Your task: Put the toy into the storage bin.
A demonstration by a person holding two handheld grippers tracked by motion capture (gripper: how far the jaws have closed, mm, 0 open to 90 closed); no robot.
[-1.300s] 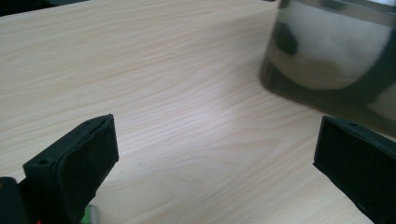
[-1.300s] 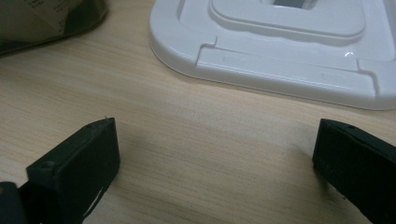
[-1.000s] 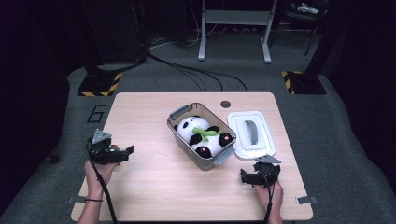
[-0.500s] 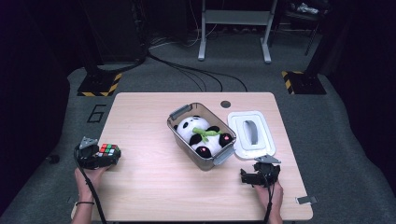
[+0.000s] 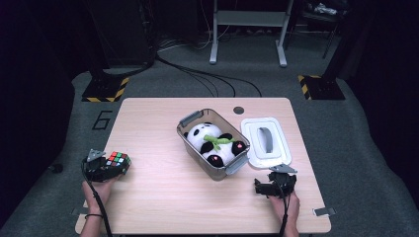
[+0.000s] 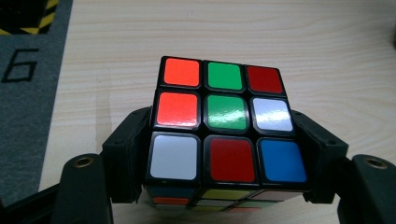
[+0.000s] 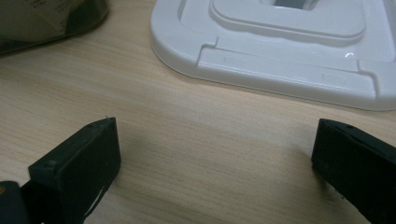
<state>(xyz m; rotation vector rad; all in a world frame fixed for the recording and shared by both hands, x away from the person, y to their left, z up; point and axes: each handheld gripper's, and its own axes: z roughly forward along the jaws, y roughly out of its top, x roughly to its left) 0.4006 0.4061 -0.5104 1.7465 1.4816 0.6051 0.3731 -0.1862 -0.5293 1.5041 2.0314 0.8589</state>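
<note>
Cube (image 6: 223,126) sits squarely between the left gripper (image 5: 109,168) fingers (image 6: 128,154) at the lower left of the bench (image 5: 163,197); they have just been closing and now clasp its sides. Open bin (image 5: 213,144) lies to the upper right. Right gripper (image 5: 269,187) fingers gape wide, empty.

The tabletop (image 5: 163,192) looks like pale wood or wood-look laminate, with fine straight grain and a smooth, nearly matt face. The puzzle cube (image 6: 223,126) at its left edge is hard black plastic, its coloured squares glossy and catching white glare. The left tongs (image 6: 224,163) pressed to the cube's sides are matt black plastic, as are the right tongs (image 7: 212,163). The lid (image 7: 285,51) is smooth white plastic with a soft sheen. The bin (image 5: 213,170) is translucent smoky plastic. The panda toy (image 5: 210,140) inside is soft plush cloth. The floor (image 5: 365,138) looks like dull grey carpet.
</note>
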